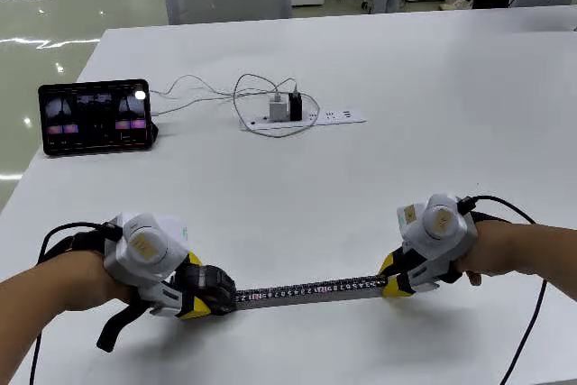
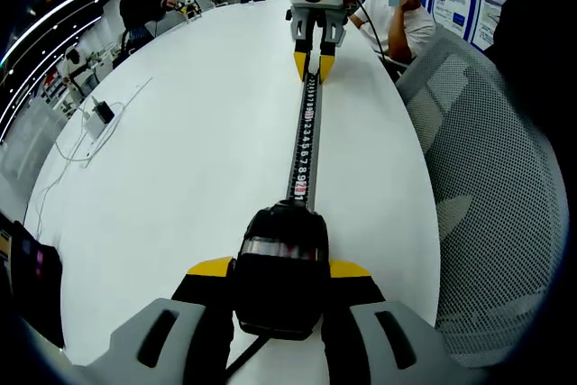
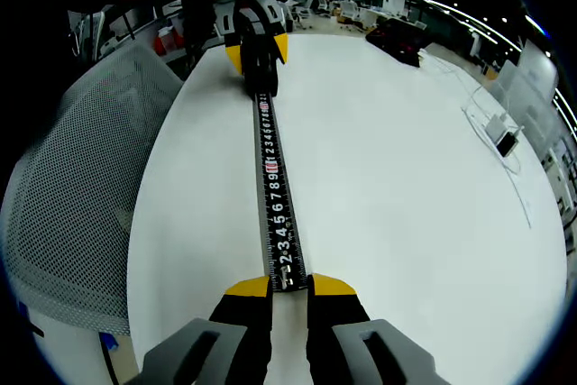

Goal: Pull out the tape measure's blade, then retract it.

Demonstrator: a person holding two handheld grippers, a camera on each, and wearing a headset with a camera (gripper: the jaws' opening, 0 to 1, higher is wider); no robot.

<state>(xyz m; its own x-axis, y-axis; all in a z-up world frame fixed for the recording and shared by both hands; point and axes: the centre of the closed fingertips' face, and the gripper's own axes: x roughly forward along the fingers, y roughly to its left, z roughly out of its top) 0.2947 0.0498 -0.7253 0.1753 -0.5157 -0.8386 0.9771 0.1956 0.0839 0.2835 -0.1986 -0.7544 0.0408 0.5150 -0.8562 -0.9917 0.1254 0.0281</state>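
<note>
A black tape measure case (image 1: pixel 215 290) (image 2: pixel 281 263) sits between the jaws of my left gripper (image 1: pixel 194 299) (image 2: pixel 270 270), which is shut on it near the table's front edge. Its dark blade (image 1: pixel 311 290) (image 2: pixel 305 137) (image 3: pixel 274 196) with printed numbers is drawn out flat over the white table (image 1: pixel 379 132). My right gripper (image 1: pixel 392 279) (image 3: pixel 288 288) is shut on the blade's end. In the left gripper view the right gripper (image 2: pixel 315 56) is at the blade's far end; in the right gripper view the left gripper (image 3: pixel 255 47) holds the case (image 3: pixel 260 56).
A tablet (image 1: pixel 95 117) with a lit screen stands at the back left. A power strip with chargers (image 1: pixel 293 112) and loose white cables (image 1: pixel 216 92) lies mid-table. A grey mesh chair (image 2: pixel 487 187) (image 3: pixel 81 187) is beside the table's near edge. People are at the far end of the room.
</note>
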